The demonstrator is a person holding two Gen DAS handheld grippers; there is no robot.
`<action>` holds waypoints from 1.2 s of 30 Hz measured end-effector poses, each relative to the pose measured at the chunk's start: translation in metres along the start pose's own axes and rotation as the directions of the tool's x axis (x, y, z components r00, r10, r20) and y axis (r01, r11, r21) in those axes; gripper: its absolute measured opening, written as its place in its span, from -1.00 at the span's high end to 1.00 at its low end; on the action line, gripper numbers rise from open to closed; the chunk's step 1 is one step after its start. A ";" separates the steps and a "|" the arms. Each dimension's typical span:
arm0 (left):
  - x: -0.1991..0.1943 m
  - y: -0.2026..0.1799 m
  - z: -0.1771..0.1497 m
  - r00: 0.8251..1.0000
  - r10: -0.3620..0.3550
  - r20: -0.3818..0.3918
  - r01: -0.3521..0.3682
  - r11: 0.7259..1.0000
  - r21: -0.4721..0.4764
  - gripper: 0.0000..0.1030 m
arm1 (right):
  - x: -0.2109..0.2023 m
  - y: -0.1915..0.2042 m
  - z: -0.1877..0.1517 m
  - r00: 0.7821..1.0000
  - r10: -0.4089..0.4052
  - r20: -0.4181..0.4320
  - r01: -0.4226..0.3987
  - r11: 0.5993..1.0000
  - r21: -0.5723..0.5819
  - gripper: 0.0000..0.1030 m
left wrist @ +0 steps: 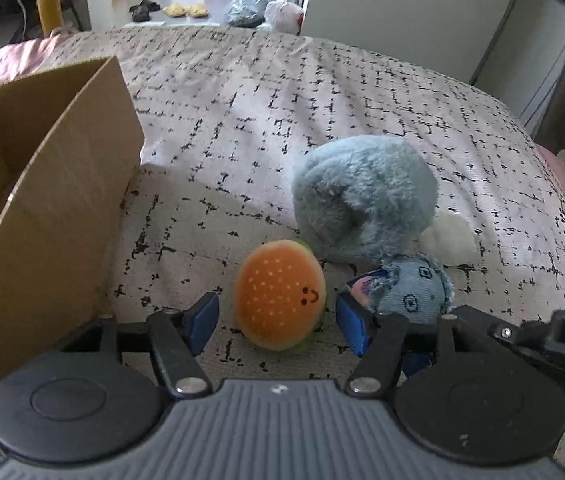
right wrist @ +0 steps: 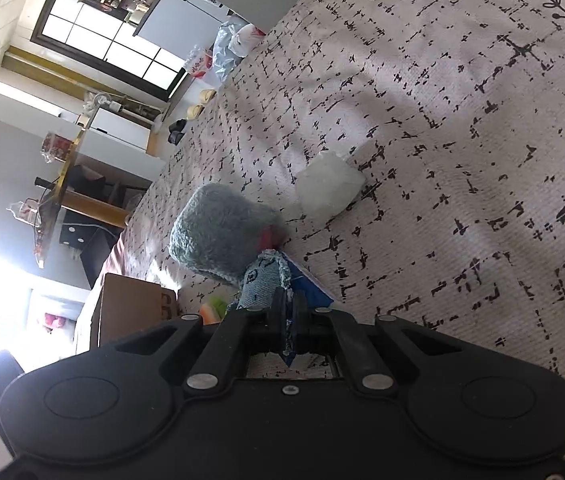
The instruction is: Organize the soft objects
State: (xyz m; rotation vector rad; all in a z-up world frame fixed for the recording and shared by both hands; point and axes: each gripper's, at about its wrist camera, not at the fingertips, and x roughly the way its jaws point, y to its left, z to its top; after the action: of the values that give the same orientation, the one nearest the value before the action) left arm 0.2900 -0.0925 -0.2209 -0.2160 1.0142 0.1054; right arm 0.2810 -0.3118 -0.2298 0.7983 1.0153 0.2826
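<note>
An orange burger plush with a smiley face lies on the patterned bedspread. My left gripper is open and straddles it, with a blue pad on each side and a small gap at both. Right of the burger lies a denim toy, and behind it a fluffy grey-blue plush. My right gripper is shut on the denim toy, pinching its frayed blue fabric edge. The grey-blue plush sits just beyond it.
An open cardboard box stands on the bed at the left, close to my left gripper. A white soft block lies past the grey-blue plush. The bed's edge runs along the far side, with bags and slippers on the floor.
</note>
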 end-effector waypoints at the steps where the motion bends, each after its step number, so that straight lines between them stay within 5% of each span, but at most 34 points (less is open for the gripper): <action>1: 0.002 0.002 0.001 1.000 -0.006 -0.011 0.006 1.000 -0.011 -0.09 | 0.000 0.001 -0.001 1.000 0.001 -0.001 -0.001 1.000 -0.001 0.94; 3: 0.004 0.005 0.002 0.999 -0.026 -0.032 0.025 0.999 -0.043 0.17 | -0.001 0.000 -0.001 1.000 0.007 -0.002 -0.007 1.000 -0.001 0.94; 7: -0.006 0.005 0.004 0.999 -0.031 -0.016 0.031 0.999 -0.021 0.27 | -0.009 0.002 -0.003 0.999 0.038 0.012 -0.038 0.999 -0.005 0.94; 22: -0.075 0.023 0.004 0.992 -0.110 0.061 0.110 0.994 0.004 0.29 | -0.043 0.024 -0.017 0.995 0.051 0.089 -0.046 0.997 -0.060 0.95; 36: -0.126 0.069 0.017 0.983 -0.112 0.147 0.116 0.993 -0.021 0.28 | -0.070 0.080 -0.037 0.985 0.052 0.162 -0.027 0.988 -0.152 0.95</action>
State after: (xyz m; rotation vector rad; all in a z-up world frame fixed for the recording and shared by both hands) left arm 0.2249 -0.0203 -0.1145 -0.2888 0.8533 0.0317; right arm 0.2247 -0.2785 -0.1384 0.6950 0.8124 0.3174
